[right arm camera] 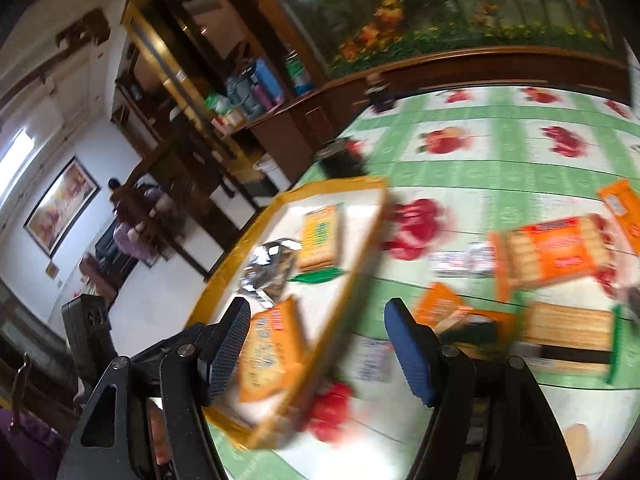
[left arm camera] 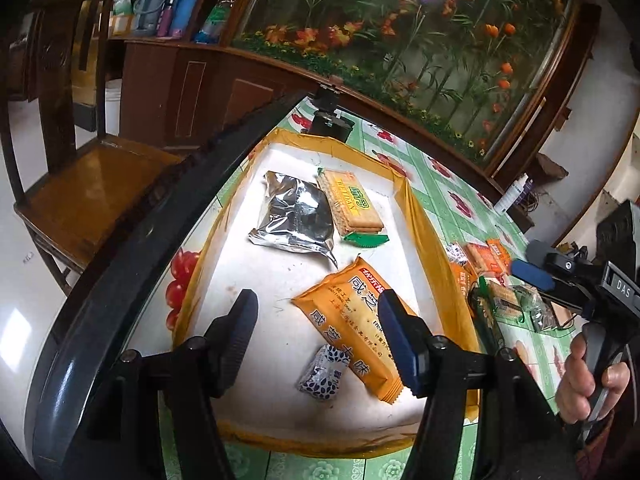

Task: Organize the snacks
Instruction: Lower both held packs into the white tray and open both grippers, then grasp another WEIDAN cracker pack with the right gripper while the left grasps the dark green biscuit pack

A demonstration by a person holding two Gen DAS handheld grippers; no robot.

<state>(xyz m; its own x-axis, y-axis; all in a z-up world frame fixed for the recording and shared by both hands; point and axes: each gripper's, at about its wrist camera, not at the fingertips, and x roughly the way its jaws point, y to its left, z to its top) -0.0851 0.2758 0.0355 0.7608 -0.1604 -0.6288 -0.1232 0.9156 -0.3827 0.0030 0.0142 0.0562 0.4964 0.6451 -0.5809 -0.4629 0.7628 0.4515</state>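
Closest in, the left gripper (left arm camera: 316,320) hangs over the near end of the tray (left arm camera: 424,224), jaws apart with nothing clamped between them. Right under it sits a small blue-and-white candy (left arm camera: 320,372), and touching that is the big orange cracker pack (left arm camera: 352,320), lying flat on the tray's white floor. A bit further in is a crumpled silver foil pouch (left arm camera: 296,220) with a yellow-and-green biscuit pack (left arm camera: 350,204) snug against its right side.

Off to the right, outside the tray on the green fruit-print tablecloth (left arm camera: 440,168), is a loose pile of snacks (left arm camera: 492,280), mostly orange and green wrappers. The right gripper (left arm camera: 532,272) reaches over that pile, held by a hand (left arm camera: 588,376). Its own view is pretty smeared, but its jaws look spread and empty, one finger over the tray edge and one over the cloth.

At the back: a dark wooden cabinet (left arm camera: 192,92) and a floral panel (left arm camera: 400,32).
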